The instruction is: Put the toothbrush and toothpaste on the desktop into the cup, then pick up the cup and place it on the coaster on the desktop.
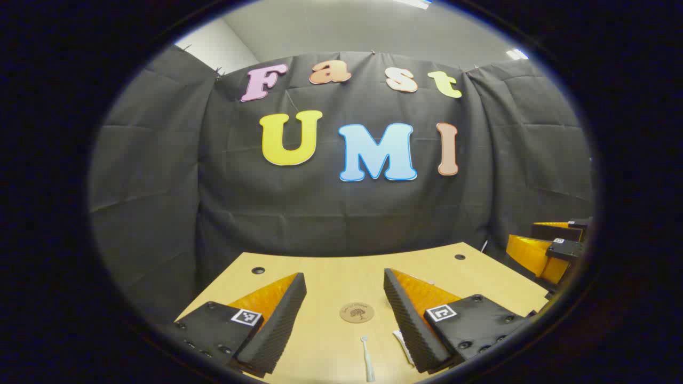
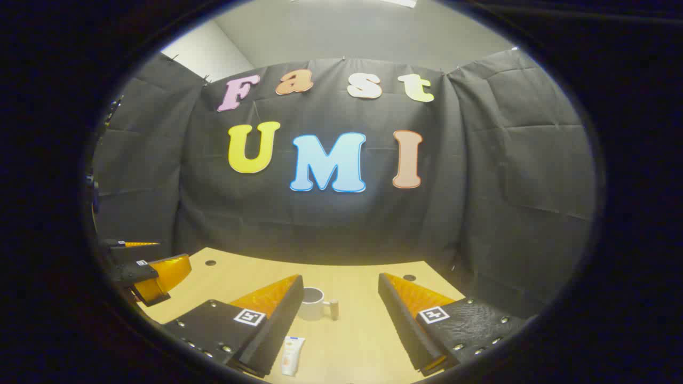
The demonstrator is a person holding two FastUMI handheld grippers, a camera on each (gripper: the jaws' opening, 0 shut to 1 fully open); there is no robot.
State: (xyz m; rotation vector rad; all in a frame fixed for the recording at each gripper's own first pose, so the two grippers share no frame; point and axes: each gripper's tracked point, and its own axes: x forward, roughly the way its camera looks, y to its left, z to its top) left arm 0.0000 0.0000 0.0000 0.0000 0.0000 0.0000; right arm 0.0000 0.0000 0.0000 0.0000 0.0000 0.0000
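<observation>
While both grippers point(image 1: 345, 314) point(image 2: 336, 314) hang spread and empty, the light, slippery toothbrush point(image 1: 367, 360) wants a mid-handle pinch

wood desk point(image 1: 331, 277) w/ dark holes point(image 1: 258, 270) | black cloth wall point(image 2: 507, 176) behind

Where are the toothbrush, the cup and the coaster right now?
toothbrush point(image 1: 367, 360): left gripper view, on its handle.
cup point(image 2: 314, 305): right gripper view, on its outer wall below the rim.
coaster point(image 1: 356, 312): left gripper view, on the middle of its top face.
</observation>
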